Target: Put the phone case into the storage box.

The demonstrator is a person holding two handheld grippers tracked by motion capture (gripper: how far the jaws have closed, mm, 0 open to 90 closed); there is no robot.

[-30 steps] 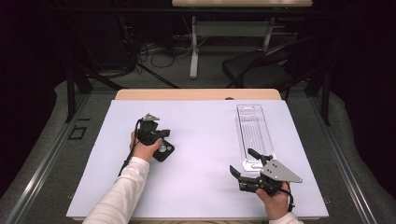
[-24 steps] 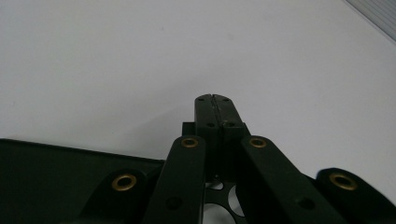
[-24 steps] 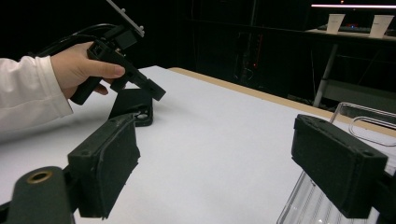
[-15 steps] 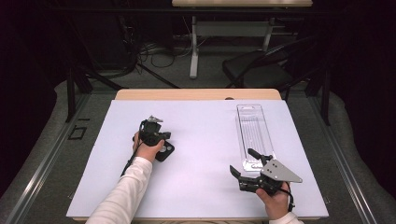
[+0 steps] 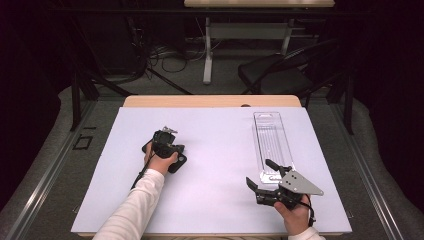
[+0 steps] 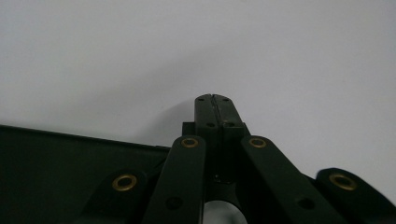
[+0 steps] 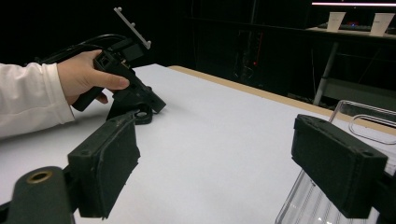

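Observation:
My left gripper [image 5: 169, 151] stands left of centre on the white sheet [image 5: 215, 150], its nose tipped down onto the sheet. In the left gripper view its two black jaws are pressed together with nothing between them [image 6: 215, 100], just above the white surface. My right gripper [image 5: 258, 172] is held low near the front right, jaws wide apart and empty. Its padded fingers [image 7: 112, 163] frame the left gripper [image 7: 137, 105] and the hand holding it. A clear plastic tray [image 5: 272, 140] lies lengthwise just beyond the right gripper, and its near end [image 7: 364, 119] is beside the right jaw.
The wooden table edge [image 5: 210, 101] shows behind the sheet. On the floor beyond are a black chair [image 5: 280, 75], cables and a white table leg [image 5: 207, 50]. Bare sheet lies between the two grippers.
The left gripper has shifted slightly to the right and tipped further down onto the sheet. The right gripper has not moved.

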